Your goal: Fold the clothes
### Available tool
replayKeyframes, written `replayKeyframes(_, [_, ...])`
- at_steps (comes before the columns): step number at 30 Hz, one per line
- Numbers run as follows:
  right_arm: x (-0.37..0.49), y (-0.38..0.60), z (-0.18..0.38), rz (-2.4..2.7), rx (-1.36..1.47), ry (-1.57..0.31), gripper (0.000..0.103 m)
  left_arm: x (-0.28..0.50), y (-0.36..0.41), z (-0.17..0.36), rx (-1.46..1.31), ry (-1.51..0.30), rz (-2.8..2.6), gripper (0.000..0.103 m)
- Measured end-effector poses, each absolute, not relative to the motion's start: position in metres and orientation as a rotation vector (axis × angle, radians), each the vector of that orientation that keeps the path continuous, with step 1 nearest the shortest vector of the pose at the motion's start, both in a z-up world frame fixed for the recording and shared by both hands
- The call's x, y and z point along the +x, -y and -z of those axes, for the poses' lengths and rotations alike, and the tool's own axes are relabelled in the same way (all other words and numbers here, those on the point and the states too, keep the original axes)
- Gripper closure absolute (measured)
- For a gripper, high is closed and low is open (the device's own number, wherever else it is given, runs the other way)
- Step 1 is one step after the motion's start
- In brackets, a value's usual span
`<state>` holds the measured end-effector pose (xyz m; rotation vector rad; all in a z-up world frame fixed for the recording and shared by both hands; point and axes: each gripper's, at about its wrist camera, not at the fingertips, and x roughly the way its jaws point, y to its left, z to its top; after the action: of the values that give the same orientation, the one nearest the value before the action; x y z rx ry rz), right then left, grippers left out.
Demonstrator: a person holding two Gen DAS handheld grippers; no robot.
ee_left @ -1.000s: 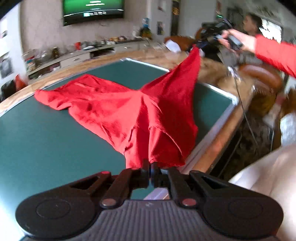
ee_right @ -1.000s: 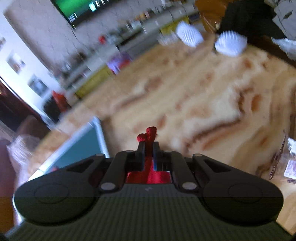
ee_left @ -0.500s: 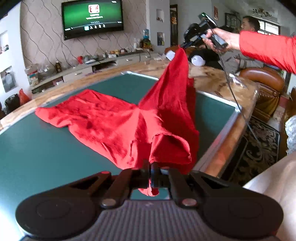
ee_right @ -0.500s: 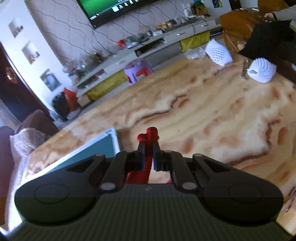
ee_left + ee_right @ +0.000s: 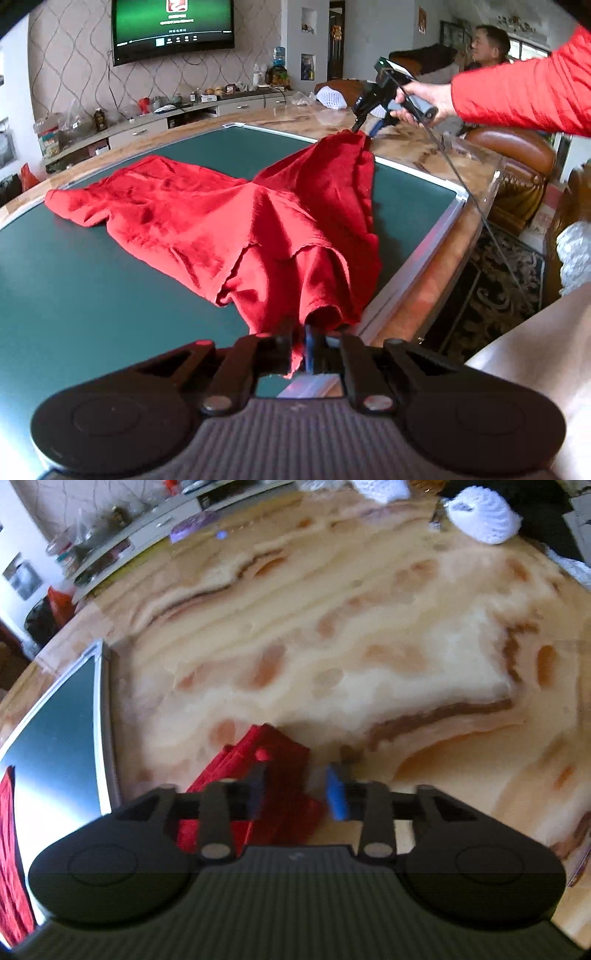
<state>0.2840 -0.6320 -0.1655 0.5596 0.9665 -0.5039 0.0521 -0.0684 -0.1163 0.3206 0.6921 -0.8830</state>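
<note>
A red garment (image 5: 229,221) lies spread on the green table mat (image 5: 74,288), with one end drawn out toward the far right corner. My left gripper (image 5: 301,345) is shut on the garment's near edge at the mat's front right rim. My right gripper (image 5: 299,788) is open just above the marble tabletop; a bunched red corner of the garment (image 5: 273,753) lies between and under its jaws, loose. In the left wrist view the right gripper (image 5: 364,122) sits at the garment's far tip, held by a hand in a red sleeve.
The mat has a metal rim (image 5: 417,254) and rests on a marble table (image 5: 332,646). White foam nets (image 5: 484,515) lie at the table's far side. A leather chair (image 5: 517,166) and a patterned rug (image 5: 491,295) are to the right. A seated man (image 5: 487,44) is behind.
My right gripper came down from its raised position to the tabletop and opened, letting go of the garment's corner. The lifted end of the garment now lies lower. My left gripper keeps its hold.
</note>
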Motion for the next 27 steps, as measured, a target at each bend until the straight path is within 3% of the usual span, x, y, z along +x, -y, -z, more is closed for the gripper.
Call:
replayKeyframes(10, [0.256,0.610,0.130,0.452,0.641,-0.855,0.045,0.068,0.064,0.088,0.179,-0.620,0.858,0.086])
replayKeyframes(13, [0.264,0.578,0.123,0.335,0.655,-0.864,0.045,0.084,0.072,0.088,0.158,-0.645,0.825,0.076])
replayKeyframes(16, [0.268,0.524,0.111,0.163,0.614,-0.905,0.045,0.094,0.074,0.089,0.140,-0.655,0.798,0.071])
replayKeyframes(19, [0.267,0.444,0.097,-0.053,0.465,-0.966,0.045,0.095,0.071,0.087,0.120,-0.642,0.800,0.059])
replayKeyframes(27, [0.297,0.298,0.073,-0.382,0.166,-1.011,0.045,0.092,0.073,0.085,0.129,-0.599,0.825,0.054])
